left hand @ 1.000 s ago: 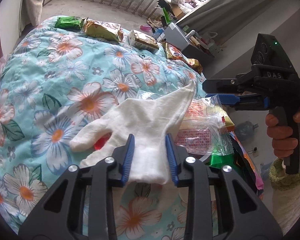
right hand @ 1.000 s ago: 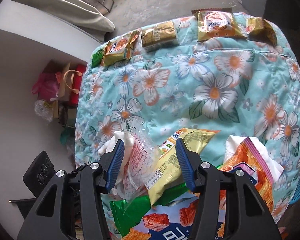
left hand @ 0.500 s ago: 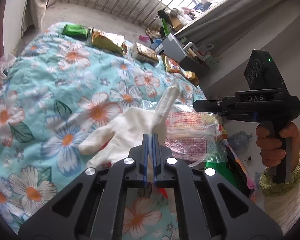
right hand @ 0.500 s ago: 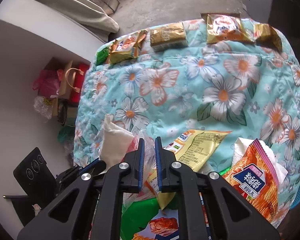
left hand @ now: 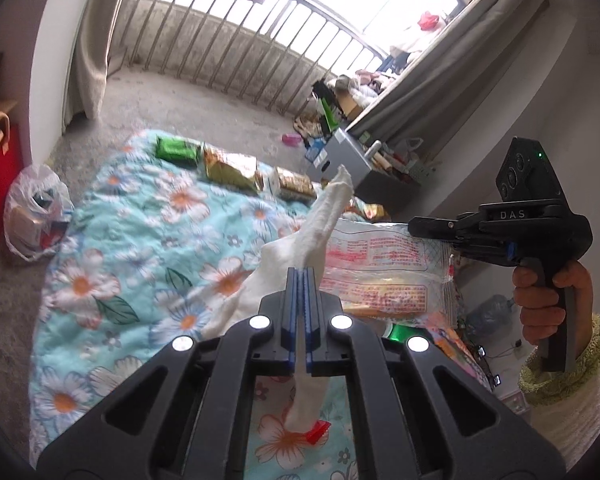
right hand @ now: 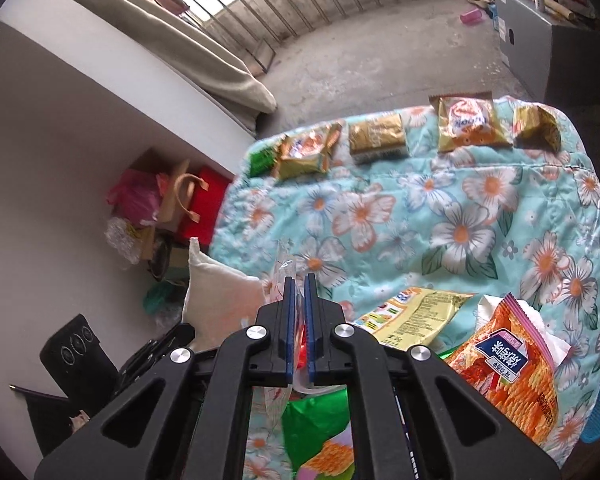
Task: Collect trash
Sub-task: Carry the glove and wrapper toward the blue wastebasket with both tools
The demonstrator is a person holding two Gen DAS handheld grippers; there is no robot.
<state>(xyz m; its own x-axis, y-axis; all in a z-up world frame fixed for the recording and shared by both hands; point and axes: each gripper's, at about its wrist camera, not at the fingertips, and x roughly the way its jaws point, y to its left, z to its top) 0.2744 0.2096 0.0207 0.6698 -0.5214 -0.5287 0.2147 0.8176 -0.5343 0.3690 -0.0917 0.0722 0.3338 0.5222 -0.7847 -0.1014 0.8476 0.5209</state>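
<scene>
In the left wrist view, the left gripper (left hand: pixel 300 276) sits low in the middle of the frame, its blue pads clamped on a white cloth (left hand: pixel 320 224). The cloth runs up from the jaws toward the centre of the frame, its tip standing above the floral quilt (left hand: pixel 140 248), and a strip of it hangs down below the pads.

At the right edge of that view, a hand (left hand: pixel 552 300) in a cream sleeve with a green cuff holds the right gripper (left hand: pixel 414 226), which points left and pinches the edge of a clear plastic bag (left hand: pixel 380 268) with red print. The bag hangs just right of the cloth, in the middle of the frame.

In the right wrist view, the right gripper (right hand: pixel 299 280) is in the lower centre, its pads closed on the thin clear plastic bag (right hand: pixel 284 268), which sticks up between them. The white cloth (right hand: pixel 216 296) is just left of it.

Lower right in that view, a yellow wrapper (right hand: pixel 416 312), an orange snack bag (right hand: pixel 504 364) and a green wrapper (right hand: pixel 316 424) lie on the quilt (right hand: pixel 460 220). Along the quilt's far edge, in the upper half of the frame, lies a row of gold snack packets (right hand: pixel 376 138). A white plastic bag (left hand: pixel 32 216) sits on the floor at the left of the left wrist view.
</scene>
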